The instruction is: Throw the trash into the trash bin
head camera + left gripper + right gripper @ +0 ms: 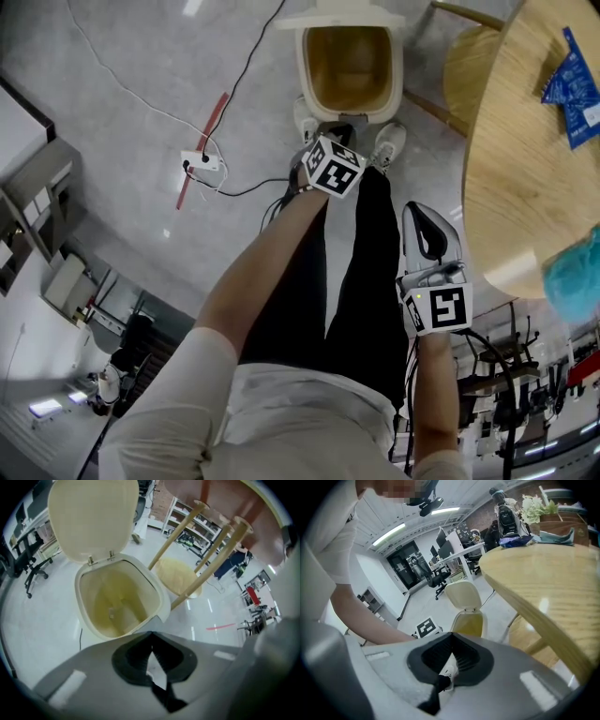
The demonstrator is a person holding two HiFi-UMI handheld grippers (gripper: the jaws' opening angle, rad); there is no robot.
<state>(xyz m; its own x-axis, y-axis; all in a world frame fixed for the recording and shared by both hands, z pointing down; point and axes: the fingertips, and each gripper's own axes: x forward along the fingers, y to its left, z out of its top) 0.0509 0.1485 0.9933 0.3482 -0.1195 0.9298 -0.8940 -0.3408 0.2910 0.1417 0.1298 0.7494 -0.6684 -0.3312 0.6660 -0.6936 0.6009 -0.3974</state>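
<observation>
The left tongs (151, 635) were closed, tips together with nothing between them. They pointed steeply down, just short of the bin (157, 594). The right tongs (451, 634) were closed and empty too, held beside the person's right leg, near the edge of the table (525, 178).

The bin stood open on the floor at the person's shoes (388, 144), its lid (89, 517) tipped up and back. I could not tell whether anything lay inside it.

The trash was not in the tongs. Blue wrappers (572, 86) lay on the table, well apart from both tongs, and a teal lump (574, 279) sat at the table's near rim. A stool (469, 58) stood under the table beside the bin.
</observation>
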